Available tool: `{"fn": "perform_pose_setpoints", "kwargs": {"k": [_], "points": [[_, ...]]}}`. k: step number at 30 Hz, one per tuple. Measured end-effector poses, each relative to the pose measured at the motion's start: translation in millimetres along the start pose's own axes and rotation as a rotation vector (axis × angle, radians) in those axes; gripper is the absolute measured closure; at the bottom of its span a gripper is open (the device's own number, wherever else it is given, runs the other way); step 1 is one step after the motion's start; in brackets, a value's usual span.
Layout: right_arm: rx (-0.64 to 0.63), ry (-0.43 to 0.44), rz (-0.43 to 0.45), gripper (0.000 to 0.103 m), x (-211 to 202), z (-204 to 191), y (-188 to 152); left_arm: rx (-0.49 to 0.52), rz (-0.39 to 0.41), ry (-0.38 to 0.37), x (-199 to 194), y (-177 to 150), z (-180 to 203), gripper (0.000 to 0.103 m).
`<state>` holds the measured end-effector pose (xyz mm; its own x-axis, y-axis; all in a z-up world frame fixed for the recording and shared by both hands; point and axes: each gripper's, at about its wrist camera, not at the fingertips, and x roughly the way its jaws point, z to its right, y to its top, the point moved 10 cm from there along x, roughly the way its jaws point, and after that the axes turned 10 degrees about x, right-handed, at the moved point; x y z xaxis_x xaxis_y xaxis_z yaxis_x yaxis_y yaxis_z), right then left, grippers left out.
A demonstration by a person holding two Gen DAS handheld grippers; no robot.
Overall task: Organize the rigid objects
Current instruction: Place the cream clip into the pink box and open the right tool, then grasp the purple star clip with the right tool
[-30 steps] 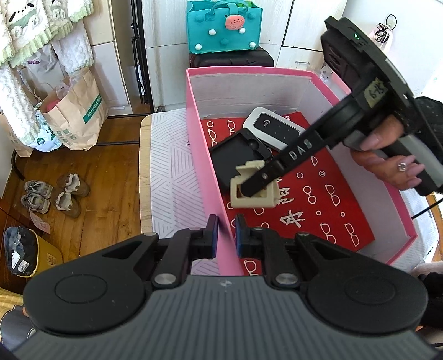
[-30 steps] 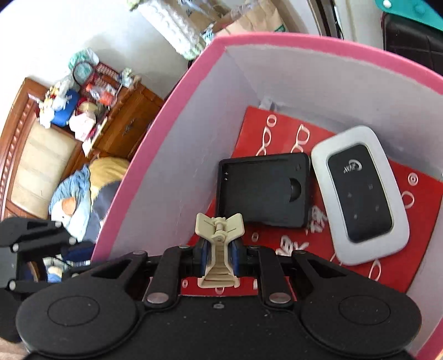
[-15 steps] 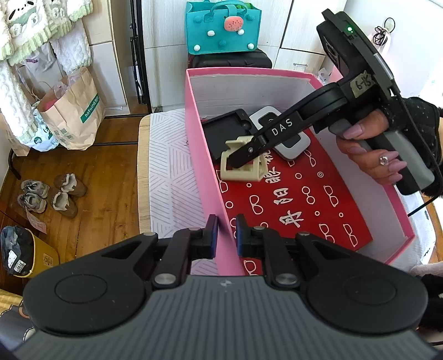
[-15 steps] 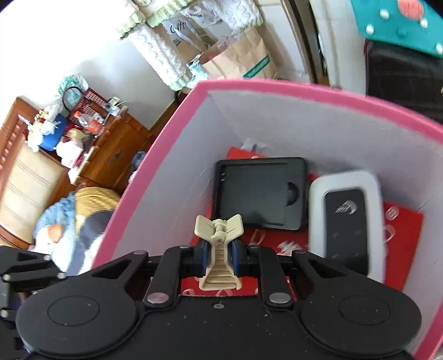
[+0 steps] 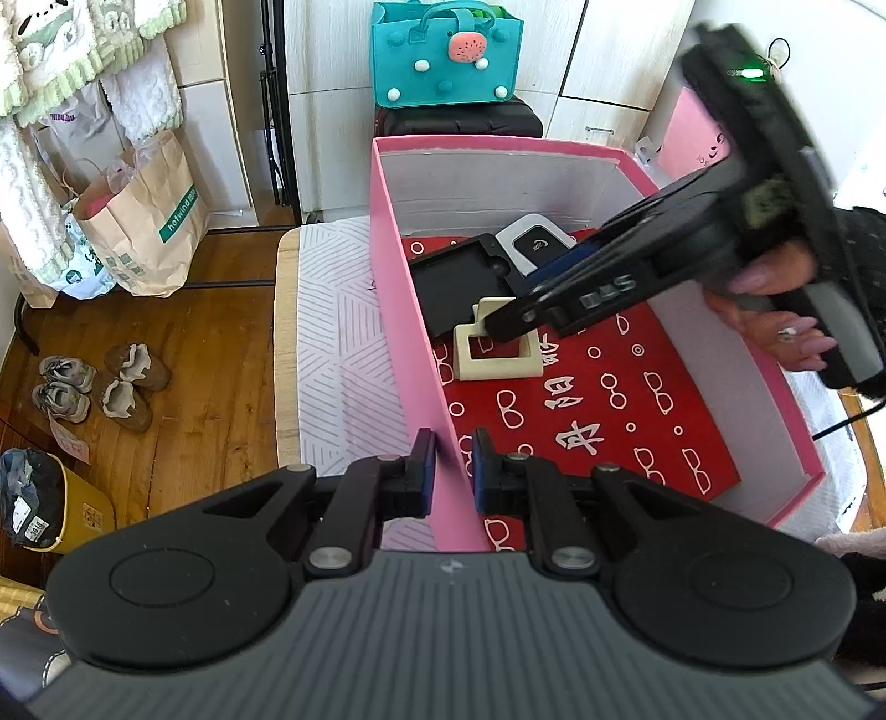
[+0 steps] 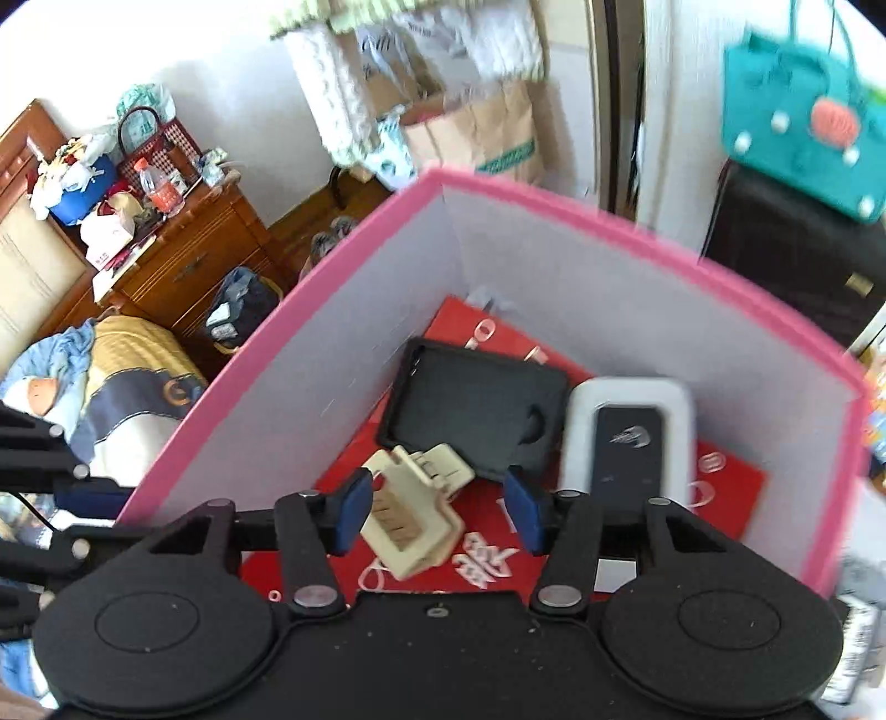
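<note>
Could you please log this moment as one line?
left gripper: shut on pink box wall | right gripper: jaws just opened, cream clip released inside

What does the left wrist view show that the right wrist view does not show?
Only the left wrist view: the left gripper shut on the pink box wall, and the shoes.

Only the right wrist view: the right gripper, fingers apart, the cream clip lying free between them, and a wooden dresser.

Both: the black tray, the white device.

Teal felt bag (image 5: 446, 52) on a dark case beyond the tool, paper bag (image 5: 147, 213) far left, shoes (image 5: 97, 382), possibly a bin (image 5: 47, 507) lower left.
</note>
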<state>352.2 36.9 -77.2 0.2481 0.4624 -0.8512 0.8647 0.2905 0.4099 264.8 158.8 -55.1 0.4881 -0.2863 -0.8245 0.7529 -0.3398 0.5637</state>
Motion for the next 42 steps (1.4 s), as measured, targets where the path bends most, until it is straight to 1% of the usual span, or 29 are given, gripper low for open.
{"fn": "perform_pose_setpoints", "kwargs": {"k": [3, 5, 7, 10, 12, 13, 15, 19, 24, 26, 28, 29, 33, 36, 39, 42], "points": [[-0.018, 0.001, 0.072, 0.045, -25.2, 7.5, -1.8, -0.008, 0.004, -0.002, -0.5, -0.8, -0.4, 0.091], [-0.003, 0.02, 0.122, 0.045, -44.9, 13.2, -5.3, -0.013, 0.005, -0.002, -0.5, -1.0, -0.7, 0.091], [0.008, 0.04, 0.171, 0.045, -65.8, 19.7, -11.7, -0.018, 0.006, -0.001, -0.4, -0.7, -0.8, 0.091], [0.022, 0.056, 0.271, 0.045, -102.2, 29.4, -26.5, -0.016, 0.01, 0.009, -0.2, -0.9, 0.5, 0.091], [0.034, 0.065, 0.328, 0.042, -123.2, 37.0, -38.1, -0.007, 0.008, 0.017, -0.8, -1.1, 1.4, 0.092], [0.033, 0.057, 0.34, 0.041, -131.3, 41.4, -45.2, -0.003, 0.005, 0.018, -1.7, -1.0, 2.0, 0.092], [0.013, 0.011, 0.316, 0.041, -140.9, 52.7, -62.9, -0.001, -0.005, 0.019, -3.7, 0.4, 2.0, 0.093], [0.038, -0.03, 0.318, 0.041, -155.7, 74.4, -95.7, 0.003, -0.024, 0.044, -3.6, 2.6, 3.9, 0.094], [0.053, -0.077, 0.355, 0.04, -147.3, 97.4, -137.7, 0.027, -0.016, 0.105, -3.1, 3.0, 8.1, 0.095], [0.056, -0.063, 0.362, 0.04, -135.3, 102.3, -152.2, 0.032, -0.014, 0.124, -3.2, 3.0, 9.2, 0.095], [0.064, -0.045, 0.36, 0.041, -122.0, 104.7, -160.4, 0.043, -0.018, 0.141, -3.4, 3.1, 10.8, 0.095], [0.057, -0.05, 0.358, 0.041, -115.9, 105.6, -163.5, 0.054, -0.023, 0.151, -3.3, 3.4, 11.8, 0.096], [-0.012, -0.126, 0.344, 0.041, -95.0, 103.1, -168.4, 0.131, -0.044, 0.204, -2.7, 4.9, 18.2, 0.096], [-0.026, -0.156, 0.342, 0.041, -83.2, 107.4, -169.2, 0.193, -0.052, 0.244, -0.8, 4.5, 23.8, 0.096], [-0.043, -0.193, 0.347, 0.041, -75.2, 112.0, -166.6, 0.23, -0.054, 0.271, -0.4, 3.7, 26.2, 0.096], [-0.059, -0.204, 0.345, 0.041, -70.2, 113.4, -165.2, 0.246, -0.057, 0.282, 0.0, 3.5, 27.6, 0.096]]}}
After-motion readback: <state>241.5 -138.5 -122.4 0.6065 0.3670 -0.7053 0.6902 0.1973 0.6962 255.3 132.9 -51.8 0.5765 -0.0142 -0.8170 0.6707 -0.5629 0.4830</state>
